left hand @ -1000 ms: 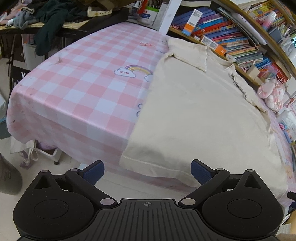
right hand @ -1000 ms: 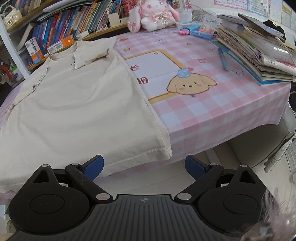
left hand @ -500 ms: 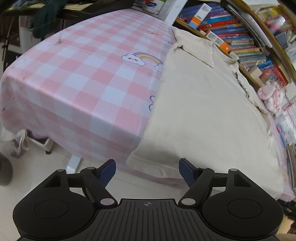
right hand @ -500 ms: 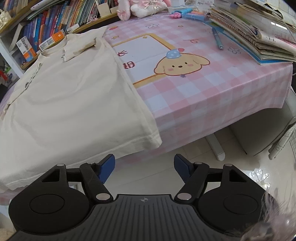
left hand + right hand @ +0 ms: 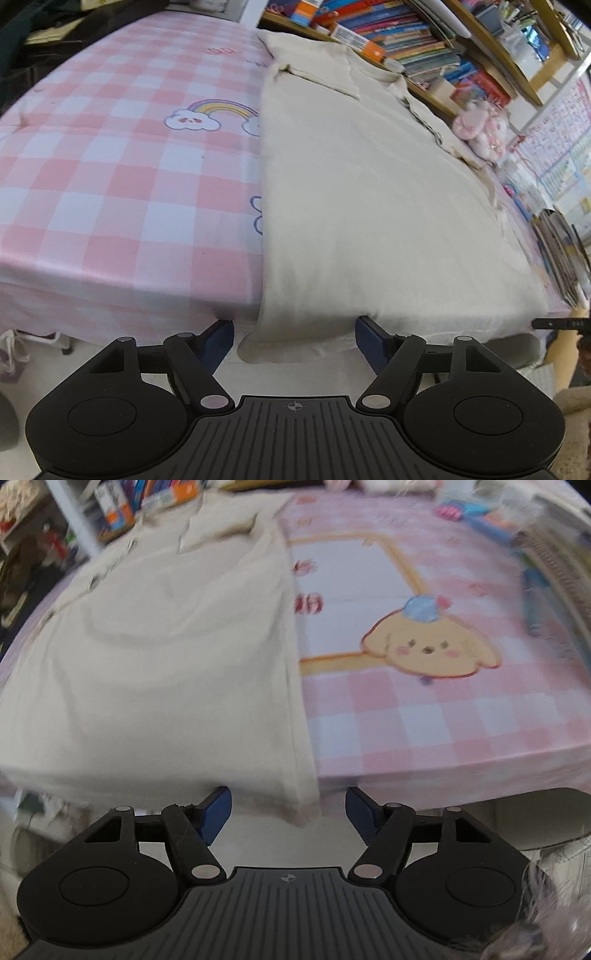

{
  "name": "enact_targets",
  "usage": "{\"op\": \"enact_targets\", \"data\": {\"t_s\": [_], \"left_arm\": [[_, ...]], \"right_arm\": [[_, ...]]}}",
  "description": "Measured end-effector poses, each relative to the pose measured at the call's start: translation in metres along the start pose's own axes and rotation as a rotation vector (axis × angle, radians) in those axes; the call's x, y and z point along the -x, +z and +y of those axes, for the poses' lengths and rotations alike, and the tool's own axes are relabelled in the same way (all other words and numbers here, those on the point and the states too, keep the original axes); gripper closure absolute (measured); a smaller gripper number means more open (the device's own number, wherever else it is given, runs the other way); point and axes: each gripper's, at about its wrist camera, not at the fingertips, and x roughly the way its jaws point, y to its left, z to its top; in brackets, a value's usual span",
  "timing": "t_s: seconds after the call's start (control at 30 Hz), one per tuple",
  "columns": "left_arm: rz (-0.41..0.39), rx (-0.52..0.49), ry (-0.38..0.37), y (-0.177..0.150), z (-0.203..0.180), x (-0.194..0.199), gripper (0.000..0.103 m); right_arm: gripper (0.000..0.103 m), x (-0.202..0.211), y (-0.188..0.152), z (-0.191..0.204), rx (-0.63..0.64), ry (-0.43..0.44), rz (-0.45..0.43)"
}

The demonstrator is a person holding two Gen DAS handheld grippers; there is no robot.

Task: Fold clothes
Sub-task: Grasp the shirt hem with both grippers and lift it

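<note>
A cream shirt (image 5: 369, 203) lies flat on the pink checked tablecloth (image 5: 110, 184), collar at the far end and bottom hem hanging over the near table edge. My left gripper (image 5: 294, 328) straddles the hem's left corner, jaws apart, the blue pads clear of the cloth. In the right wrist view the same shirt (image 5: 166, 664) fills the left half, blurred. My right gripper (image 5: 287, 797) straddles the hem's right corner; its jaws are closing, with the cloth between them and the pads not touching it.
A bookshelf (image 5: 406, 40) runs along the far side. A pink plush toy (image 5: 476, 129) sits beyond the shirt. Stacked books (image 5: 561, 258) and a pen (image 5: 532, 605) lie on the table's right part. Dark clothes (image 5: 37, 37) are piled far left. Floor shows below the edge.
Both grippers have come closer to the shirt's hem at the near table edge and tipped further down. Both pairs of jaws have narrowed around the hem corners.
</note>
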Motion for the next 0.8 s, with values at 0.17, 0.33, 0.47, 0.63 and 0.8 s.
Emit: {"op": "enact_targets", "data": {"t_s": [0.17,0.33,0.47,0.63,0.8], "left_arm": [[0.015,-0.019,-0.012,0.003,-0.001,-0.004,0.03],[0.021,-0.044,-0.003,-0.001,-0.009,-0.004,0.082],[-0.015,-0.016,-0.02,-0.002,-0.006,0.009,0.093],[-0.055,0.009,-0.046,-0.001,-0.011,0.026,0.095],[-0.07,0.014,-0.079,-0.002,-0.016,0.039,0.095]], "right_arm": [[0.05,-0.01,0.008,-0.005,-0.007,0.083,0.066],[0.077,-0.007,0.012,-0.005,-0.015,0.116,0.071],[0.091,0.002,0.012,-0.002,-0.008,0.135,0.053],[0.094,0.02,0.011,0.0,-0.008,0.166,0.018],[0.095,0.035,0.007,-0.005,-0.046,0.185,0.003]]}}
